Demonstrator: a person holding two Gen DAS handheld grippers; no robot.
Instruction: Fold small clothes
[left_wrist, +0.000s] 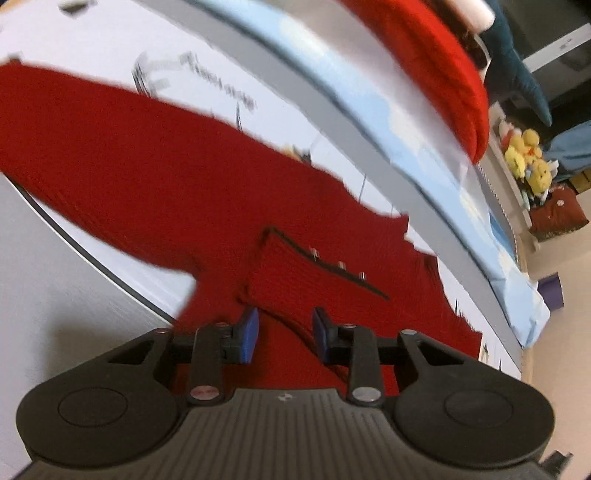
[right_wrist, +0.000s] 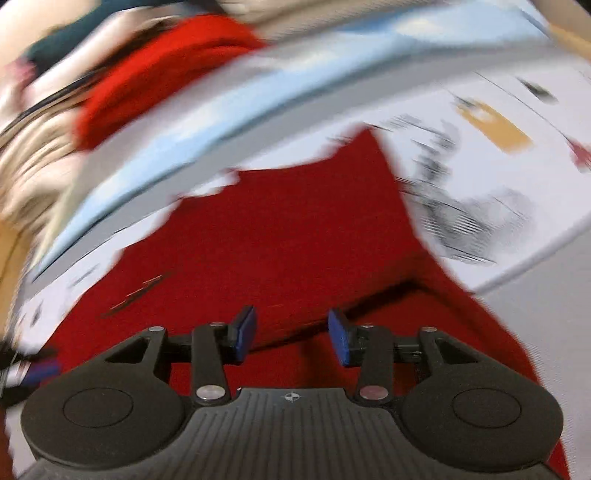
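We see the bench (left_wrist: 66, 266) first: grey top with a white printed mat (left_wrist: 221, 62) over it, a grey band and a pale blue strip (left_wrist: 332, 74) along the far edge. Spread on the mat is the red knit garment (left_wrist: 147, 177), lying mostly flat and reaching from mid-mat toward the near edge; one long part, likely a sleeve, runs out to the side. A small pocket (left_wrist: 306, 273) with a dark trim and three studs sits on it, close ahead of our left tongs. A second red knit piece (left_wrist: 436, 55) lies beyond the far edge on a pile, apart from the one we work on. Yellow plush toys (left_wrist: 528, 155) are well off to the side.

Left tongs (left_wrist: 285, 334): blue pads apart, nothing between them, low over the fabric near the pocket. Right tongs (right_wrist: 291, 338): also parted, wider, holding nothing, over the garment (right_wrist: 277, 229) just short of a raised crease.

Both views are motion-blurred, so we cannot tell whether the pads touch cloth. Risks, as we judge: a fast approach could mean a pinch catching only the top layer or missing the edge; a pad could snag the pocket trim or studs; uneven grasps could skew the fold; dragging could shift the mat.
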